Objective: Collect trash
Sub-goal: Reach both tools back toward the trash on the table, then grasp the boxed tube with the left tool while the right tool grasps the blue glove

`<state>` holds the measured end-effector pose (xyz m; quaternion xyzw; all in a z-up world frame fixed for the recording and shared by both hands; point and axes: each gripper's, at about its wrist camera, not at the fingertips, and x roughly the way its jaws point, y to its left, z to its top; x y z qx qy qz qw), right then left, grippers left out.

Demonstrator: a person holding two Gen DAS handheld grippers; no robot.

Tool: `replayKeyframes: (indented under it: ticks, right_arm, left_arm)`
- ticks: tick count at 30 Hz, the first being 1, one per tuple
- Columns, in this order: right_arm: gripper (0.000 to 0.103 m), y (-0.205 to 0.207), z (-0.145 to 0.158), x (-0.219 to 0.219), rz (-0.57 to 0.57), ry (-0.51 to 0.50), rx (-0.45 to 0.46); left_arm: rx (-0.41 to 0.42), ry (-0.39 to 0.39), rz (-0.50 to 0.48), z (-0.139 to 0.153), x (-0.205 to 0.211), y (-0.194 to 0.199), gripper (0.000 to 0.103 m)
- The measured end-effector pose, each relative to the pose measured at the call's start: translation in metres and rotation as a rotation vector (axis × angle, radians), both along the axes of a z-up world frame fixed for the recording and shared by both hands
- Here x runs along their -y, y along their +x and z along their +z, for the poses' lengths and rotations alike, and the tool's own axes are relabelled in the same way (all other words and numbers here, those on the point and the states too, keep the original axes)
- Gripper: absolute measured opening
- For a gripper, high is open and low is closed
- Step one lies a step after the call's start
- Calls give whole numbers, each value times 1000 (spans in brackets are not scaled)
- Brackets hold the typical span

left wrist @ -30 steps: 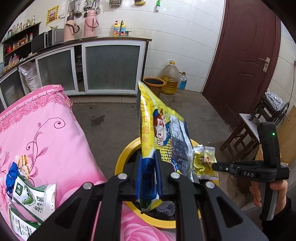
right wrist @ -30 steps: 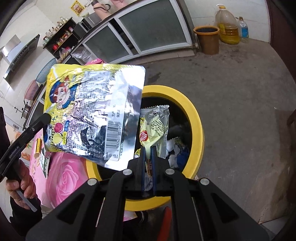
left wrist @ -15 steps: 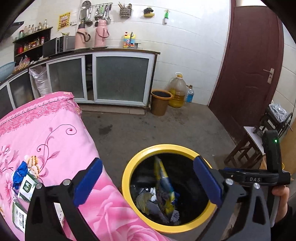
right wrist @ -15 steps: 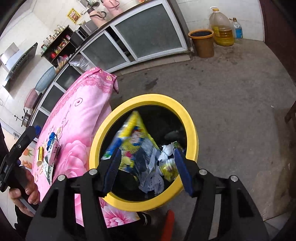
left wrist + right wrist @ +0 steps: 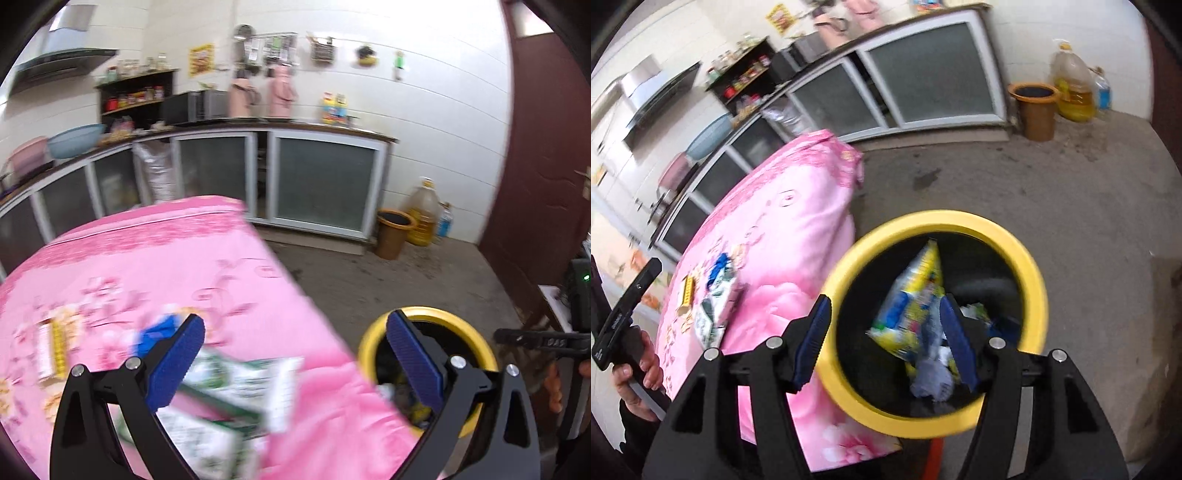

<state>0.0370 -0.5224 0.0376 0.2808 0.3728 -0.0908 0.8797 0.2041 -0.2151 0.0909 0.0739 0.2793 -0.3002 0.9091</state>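
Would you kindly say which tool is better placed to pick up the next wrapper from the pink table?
Left. The left tool is open directly over the green-and-white wrappers, while the right tool is open above the yellow bin.

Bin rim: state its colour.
Yellow; the bin rim shows best in the right wrist view.

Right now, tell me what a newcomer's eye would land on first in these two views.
First, the yellow-rimmed bin on the concrete floor, with a yellow and blue snack bag standing up among the trash inside it. Beside it, the bright pink floral cloth covers a table, where green and white cartons lie under the open left gripper. The right gripper hangs open over the bin.
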Motion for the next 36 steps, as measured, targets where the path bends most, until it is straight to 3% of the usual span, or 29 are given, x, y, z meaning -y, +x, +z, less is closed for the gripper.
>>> replayKeyframes:
  ticks: [10, 16, 24, 36]
  right_arm:
    - [63, 113, 36, -109, 298, -41, 39]
    - [63, 186, 50, -183, 478, -53, 27]
    - [62, 272, 38, -238, 618, 15, -103]
    - [57, 335, 3, -265, 625, 40, -233]
  left_arm:
    - [37, 65, 354, 1, -166, 54, 95]
    - [28, 96, 464, -6, -226, 78, 95]
    - [-45, 106, 443, -29, -247, 110, 95]
    - [-78, 149, 457, -48, -243, 146, 95]
